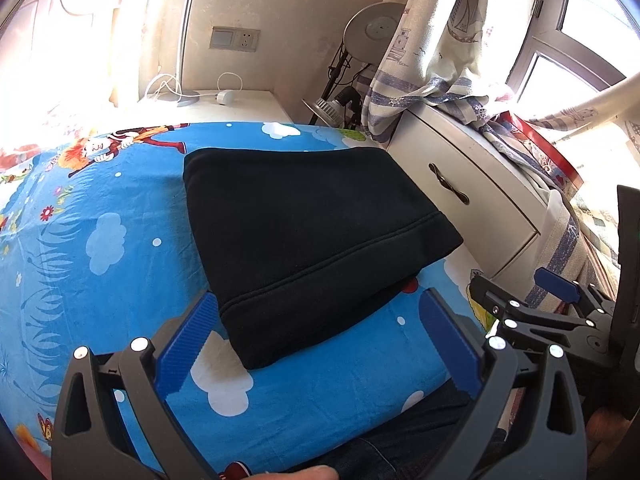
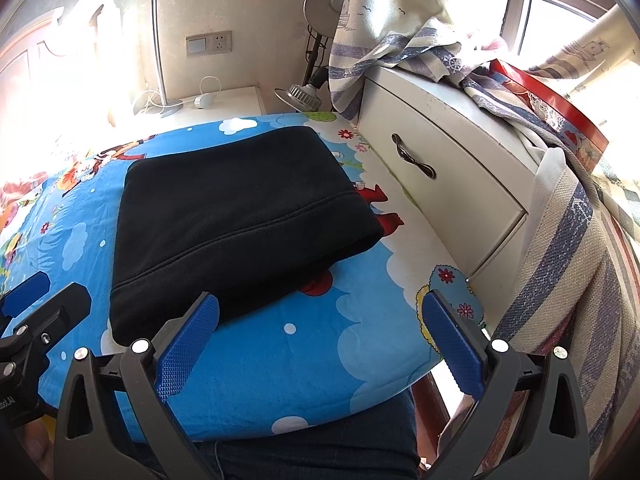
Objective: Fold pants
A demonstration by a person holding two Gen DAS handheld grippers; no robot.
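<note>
Covering most of both views, the bed's cartoon sheet (blue, with white clouds and flowers) carries the black pants, which lie folded into a thick, tidy rectangle near the bed's right edge, a stitched hem band running across the near side. Just beside that edge stands a white bedside cabinet with a dark drawer handle, a striped curtain draped over its top.

Closer in, the left gripper hangs above the sheet with its blue pads spread wide, holding nothing; the near corner of the pants sits between the fingers in the view, though whether the left pad touches the cloth is hard to judge through the fisheye lens. The right gripper hovers over the bed's near right corner, its fingers likewise spread and empty, its left pad overlapping the pants' near edge in its own view.

Against the far wall, a small white charger with its looped cable rests on a pale nightstand.
</note>
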